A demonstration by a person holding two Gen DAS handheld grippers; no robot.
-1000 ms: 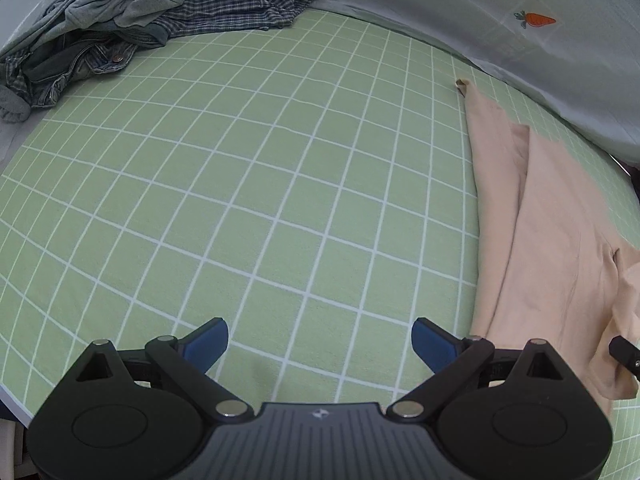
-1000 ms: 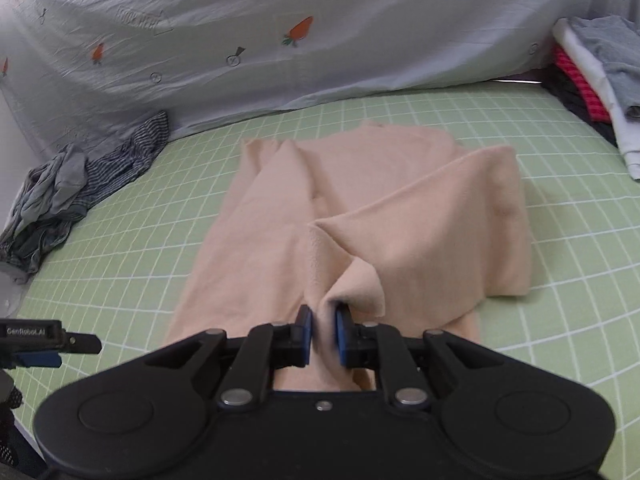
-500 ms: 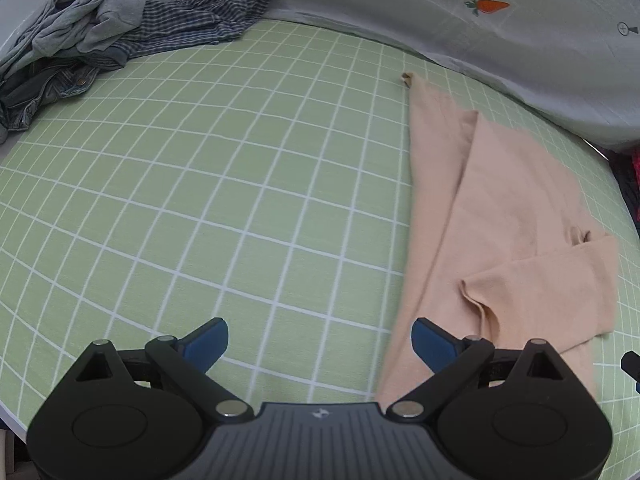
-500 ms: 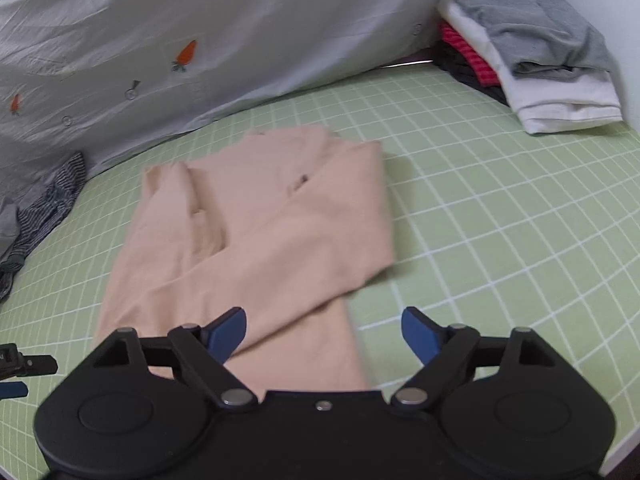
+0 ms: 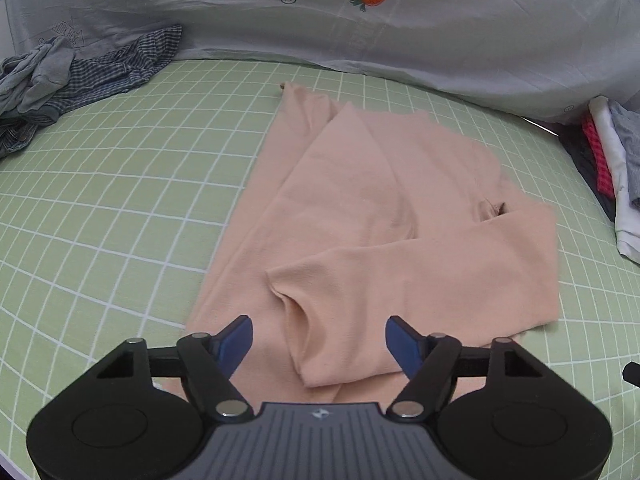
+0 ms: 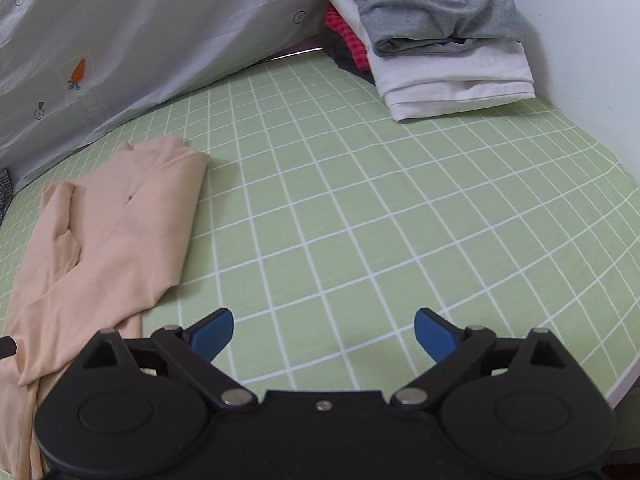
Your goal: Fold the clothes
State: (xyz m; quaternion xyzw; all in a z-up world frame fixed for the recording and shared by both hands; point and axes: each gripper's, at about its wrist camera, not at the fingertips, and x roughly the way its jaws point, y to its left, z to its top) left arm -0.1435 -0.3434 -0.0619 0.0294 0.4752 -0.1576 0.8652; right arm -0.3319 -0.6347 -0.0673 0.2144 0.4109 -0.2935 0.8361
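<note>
One peach garment (image 5: 372, 216), one folded stack (image 6: 436, 36), one rumpled heap (image 5: 68, 76), two grippers.

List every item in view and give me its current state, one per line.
Left gripper: open, empty, poised above the sleeve cuff.
Right gripper: open, empty, over bare sheet.
Peach top: lying flat, partly folded, one sleeve laid across the body.
Pile of unfolded clothes: crumpled at the far left.
Stack of folded clothes: neatly piled, grey piece on top.
Green grid sheet: spread smooth.
</note>
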